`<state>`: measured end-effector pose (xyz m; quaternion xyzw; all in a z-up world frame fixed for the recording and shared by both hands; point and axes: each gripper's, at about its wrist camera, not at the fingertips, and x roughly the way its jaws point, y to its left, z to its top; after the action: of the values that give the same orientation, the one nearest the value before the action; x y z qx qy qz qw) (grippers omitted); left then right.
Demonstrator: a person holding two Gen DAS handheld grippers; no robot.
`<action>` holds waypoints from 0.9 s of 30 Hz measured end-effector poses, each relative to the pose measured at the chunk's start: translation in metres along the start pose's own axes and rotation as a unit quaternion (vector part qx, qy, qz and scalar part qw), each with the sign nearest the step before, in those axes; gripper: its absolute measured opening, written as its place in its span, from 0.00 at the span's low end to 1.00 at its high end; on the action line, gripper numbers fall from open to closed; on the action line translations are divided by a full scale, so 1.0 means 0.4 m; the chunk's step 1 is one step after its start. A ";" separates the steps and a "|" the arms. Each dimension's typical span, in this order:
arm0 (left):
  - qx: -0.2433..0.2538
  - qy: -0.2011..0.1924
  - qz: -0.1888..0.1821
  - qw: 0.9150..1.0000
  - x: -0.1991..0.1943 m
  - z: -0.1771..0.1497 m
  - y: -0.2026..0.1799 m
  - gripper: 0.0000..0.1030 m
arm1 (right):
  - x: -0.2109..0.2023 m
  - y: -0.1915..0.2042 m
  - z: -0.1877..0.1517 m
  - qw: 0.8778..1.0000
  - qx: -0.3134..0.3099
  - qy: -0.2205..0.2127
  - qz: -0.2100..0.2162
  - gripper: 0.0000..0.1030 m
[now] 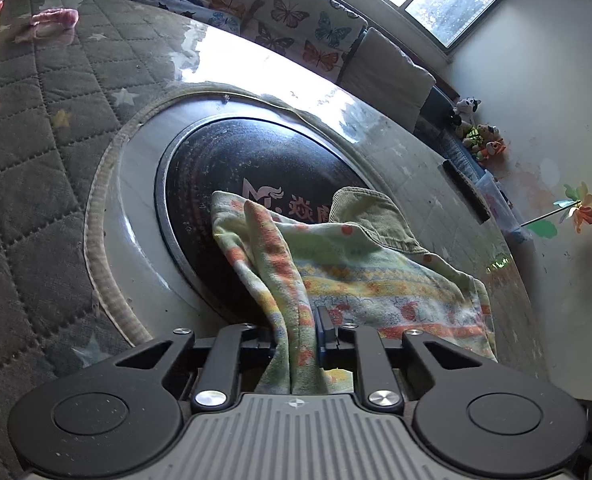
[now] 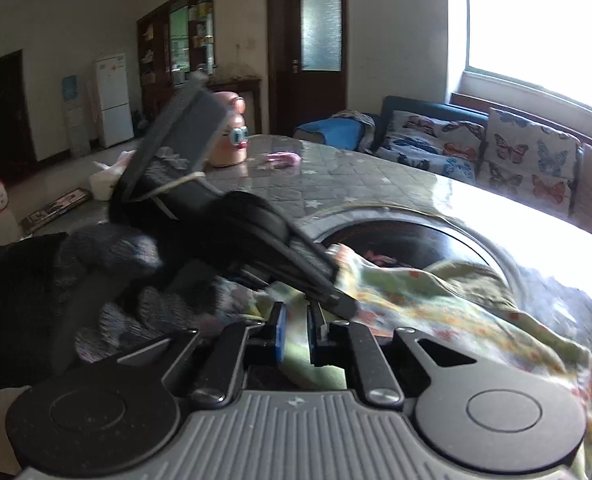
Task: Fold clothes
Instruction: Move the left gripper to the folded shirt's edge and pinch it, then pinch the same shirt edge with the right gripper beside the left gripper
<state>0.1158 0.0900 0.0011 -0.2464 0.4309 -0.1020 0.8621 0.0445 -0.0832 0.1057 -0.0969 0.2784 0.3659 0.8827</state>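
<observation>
Both sets of jaws are pinched on cloth: the left gripper and the right gripper each clamp the patterned garment. It trails toward one o'clock over the round hotplate on the surface, still rumpled; no fold shows yet.

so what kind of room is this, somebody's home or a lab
Most likely a lived-in home, a living and dining room. A sofa with butterfly-print cushions runs under the window, a white fridge stands by the far wall, and the patterned garment lies on a round table with a quilted cover.
</observation>
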 end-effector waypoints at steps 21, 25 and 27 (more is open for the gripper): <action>0.019 -0.008 0.021 1.000 0.006 -0.007 -0.017 0.20 | -0.016 -0.415 -0.131 0.965 0.154 0.031 -0.210 0.28; 0.025 -0.009 0.025 0.999 0.009 -0.006 -0.022 0.20 | -0.025 -0.445 -0.133 0.957 0.172 0.020 -0.232 0.50; 0.029 -0.010 0.027 0.999 0.011 -0.006 -0.025 0.20 | -0.022 -0.456 -0.136 0.954 0.174 0.021 -0.244 0.53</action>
<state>0.1167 0.0789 0.0021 -0.2106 0.4257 -0.0882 0.8756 0.1442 -0.2389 0.0597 -0.0140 0.3238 0.0833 0.9423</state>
